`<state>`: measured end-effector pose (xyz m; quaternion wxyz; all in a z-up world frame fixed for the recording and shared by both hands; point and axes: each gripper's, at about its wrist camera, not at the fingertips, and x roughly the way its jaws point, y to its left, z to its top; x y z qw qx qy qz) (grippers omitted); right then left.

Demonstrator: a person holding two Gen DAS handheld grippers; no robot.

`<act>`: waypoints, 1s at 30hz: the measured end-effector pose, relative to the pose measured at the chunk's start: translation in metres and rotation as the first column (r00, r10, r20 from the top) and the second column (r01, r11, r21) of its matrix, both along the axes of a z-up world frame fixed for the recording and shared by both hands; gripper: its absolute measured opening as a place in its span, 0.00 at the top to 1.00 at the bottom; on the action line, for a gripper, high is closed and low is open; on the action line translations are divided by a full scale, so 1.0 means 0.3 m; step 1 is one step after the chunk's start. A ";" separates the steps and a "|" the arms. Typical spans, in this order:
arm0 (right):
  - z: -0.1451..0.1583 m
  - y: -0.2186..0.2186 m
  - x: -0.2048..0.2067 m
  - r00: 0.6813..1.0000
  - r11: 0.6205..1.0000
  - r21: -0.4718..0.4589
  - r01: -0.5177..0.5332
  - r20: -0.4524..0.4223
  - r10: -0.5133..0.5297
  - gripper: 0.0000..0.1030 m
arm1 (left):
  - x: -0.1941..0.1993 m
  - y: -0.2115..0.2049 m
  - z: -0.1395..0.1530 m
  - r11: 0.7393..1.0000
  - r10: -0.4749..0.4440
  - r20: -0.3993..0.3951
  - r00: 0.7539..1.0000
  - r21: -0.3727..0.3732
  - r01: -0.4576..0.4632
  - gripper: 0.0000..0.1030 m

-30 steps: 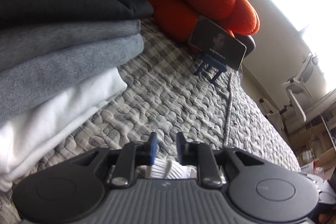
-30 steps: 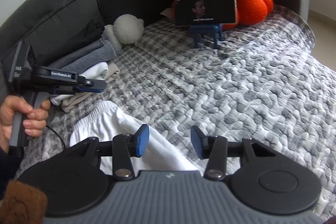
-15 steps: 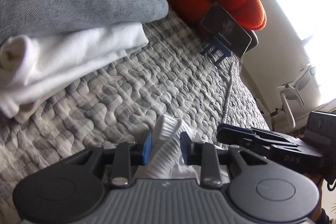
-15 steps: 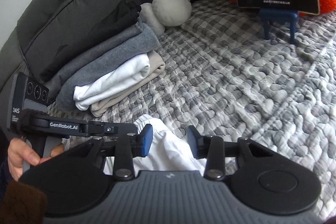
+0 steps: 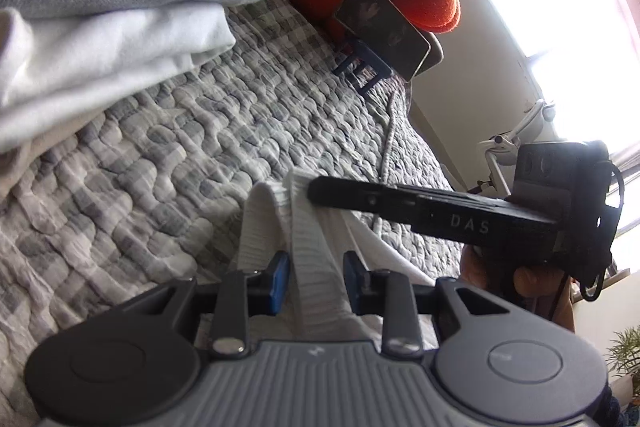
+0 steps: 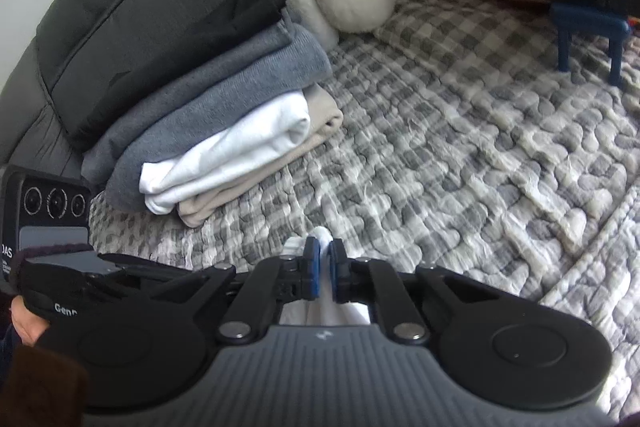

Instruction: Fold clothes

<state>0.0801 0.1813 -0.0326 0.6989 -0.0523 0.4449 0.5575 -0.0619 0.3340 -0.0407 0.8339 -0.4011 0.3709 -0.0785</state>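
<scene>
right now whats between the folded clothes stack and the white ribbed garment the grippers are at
Only bare grey-and-white checked quilt. The right wrist view shows it between the stack of folded grey, white and beige clothes and the white ribbed garment.

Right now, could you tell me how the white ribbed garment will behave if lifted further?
The white ribbed garment will probably flop and drape, since it already bends in limp folds. It looks light. The right gripper, jaws pinched on it, should hold the ribbed knit without slipping.
</scene>
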 end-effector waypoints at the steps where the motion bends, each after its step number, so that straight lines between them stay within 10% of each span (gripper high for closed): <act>1: 0.004 0.004 -0.005 1.000 1.000 -0.001 -0.002 0.012 0.002 0.92 | -0.003 -0.001 -0.003 1.000 -0.012 0.007 1.000 -0.014 0.012 0.72; 9: -0.028 0.013 -0.009 0.996 1.000 -0.031 0.007 0.092 -0.004 0.92 | -0.023 0.075 0.020 0.997 0.042 0.069 0.997 -0.066 -0.037 0.67; 20: -0.063 -0.002 0.050 0.996 0.997 0.005 0.077 -0.052 -0.077 0.84 | -0.013 0.038 0.006 0.998 0.048 0.016 0.999 -0.047 -0.048 0.47; 27: -0.031 0.002 0.007 0.998 0.998 0.032 0.049 0.043 -0.051 0.92 | -0.046 0.000 0.019 0.999 0.047 0.001 0.999 0.014 -0.047 0.49; 30: -0.011 0.000 -0.009 0.995 0.998 0.050 0.050 0.085 -0.054 0.92 | -0.049 -0.010 0.018 0.997 0.059 -0.006 0.998 0.042 -0.059 0.71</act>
